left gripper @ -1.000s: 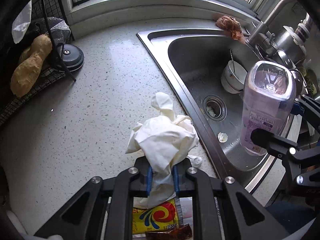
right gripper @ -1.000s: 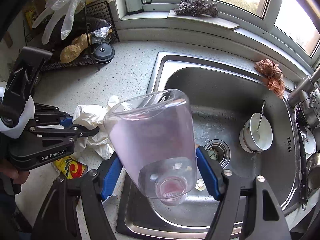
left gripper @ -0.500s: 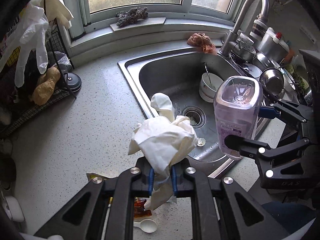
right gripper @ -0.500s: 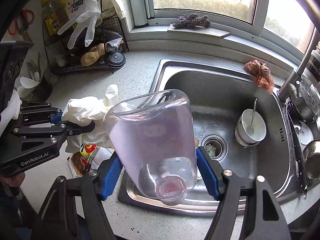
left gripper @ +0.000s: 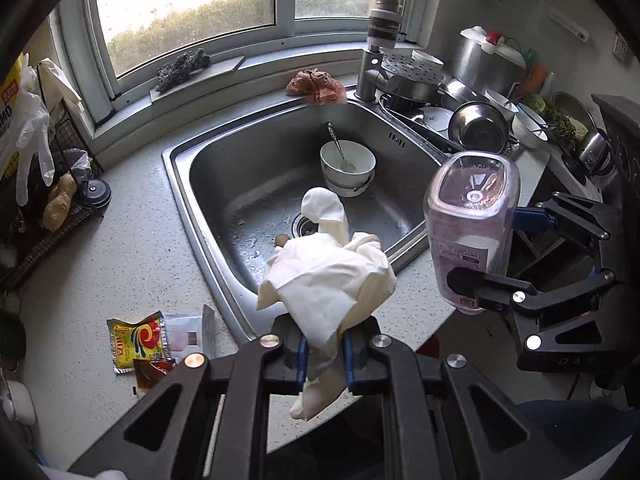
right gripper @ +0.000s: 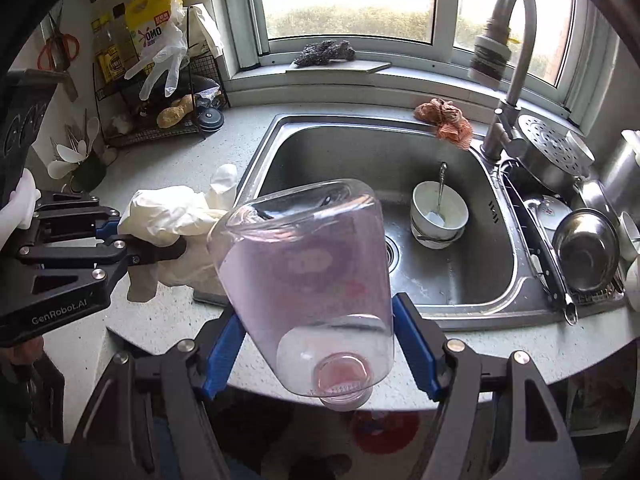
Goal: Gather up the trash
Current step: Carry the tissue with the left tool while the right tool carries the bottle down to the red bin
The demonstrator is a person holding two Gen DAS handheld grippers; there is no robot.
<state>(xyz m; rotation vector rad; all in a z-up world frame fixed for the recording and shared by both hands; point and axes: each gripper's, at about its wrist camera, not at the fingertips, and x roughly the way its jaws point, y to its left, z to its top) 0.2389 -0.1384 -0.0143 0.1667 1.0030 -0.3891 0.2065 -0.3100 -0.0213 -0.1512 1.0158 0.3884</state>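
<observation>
My left gripper is shut on a crumpled cream rubber glove, held in the air near the counter's front edge. In the right wrist view the same glove sticks out of the left gripper at the left. My right gripper is shut on an empty clear plastic bottle, mouth toward the camera; the left wrist view shows that bottle clamped by the right gripper at the right. A yellow sachet, a brown sauce packet and a clear wrapper lie on the counter.
A steel sink holds stacked white bowls with a spoon. An orange rag lies by the faucet. Pots and bowls crowd the drainer at the right. A wire rack stands at the back left.
Both grippers have pulled back from the counter and risen, each keeping its load. More of the window, faucet and counter edge now shows; the sachets lie farther off to the left.
</observation>
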